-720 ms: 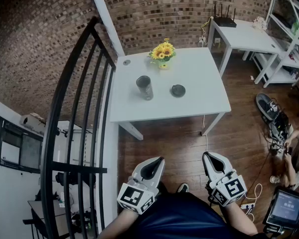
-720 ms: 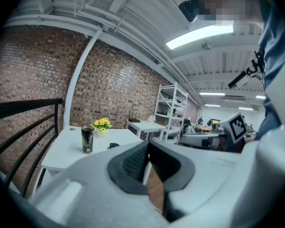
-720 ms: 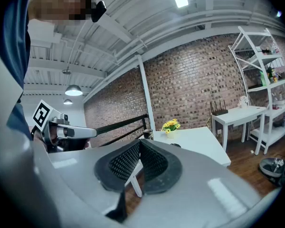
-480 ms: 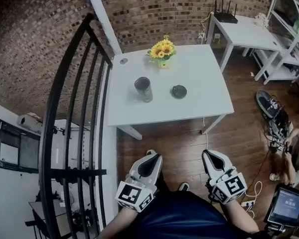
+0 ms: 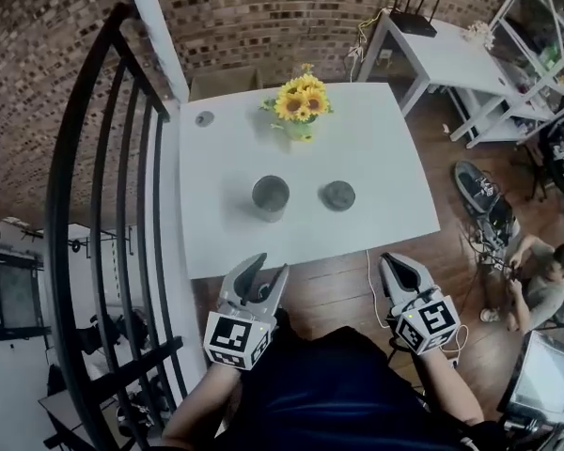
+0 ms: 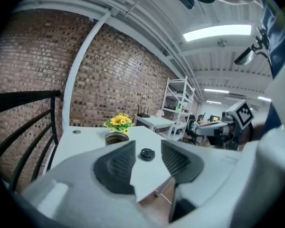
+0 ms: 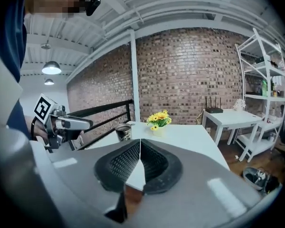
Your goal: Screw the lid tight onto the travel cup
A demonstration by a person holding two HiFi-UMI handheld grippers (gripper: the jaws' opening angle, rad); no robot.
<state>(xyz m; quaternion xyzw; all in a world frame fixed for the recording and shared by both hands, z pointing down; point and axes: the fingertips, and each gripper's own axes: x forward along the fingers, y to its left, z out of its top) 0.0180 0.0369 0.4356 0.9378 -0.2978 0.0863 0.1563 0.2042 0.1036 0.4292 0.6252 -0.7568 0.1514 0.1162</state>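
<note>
A dark metal travel cup (image 5: 270, 196) stands upright and uncovered on the white table (image 5: 376, 148). Its round dark lid (image 5: 338, 194) lies flat on the table to the cup's right, apart from it. Both grippers hang short of the table's near edge, holding nothing. My left gripper (image 5: 266, 268) is open, and in the left gripper view the lid (image 6: 147, 153) shows through the gap, with the cup (image 6: 116, 137) behind the left jaw. My right gripper (image 5: 392, 262) is shut, jaws touching. The right gripper view shows the cup (image 7: 123, 131) but not the lid.
A vase of yellow flowers (image 5: 298, 103) stands at the table's far middle, and a small round disc (image 5: 204, 118) lies at its far left. A black stair railing (image 5: 103, 205) runs along the left. At right are a second white table (image 5: 432, 40), shelves, shoes and a seated person (image 5: 536, 280).
The person has stepped toward the table, so cup and lid are nearer. The left gripper's jaws have opened from nearly closed. The right gripper stays shut.
</note>
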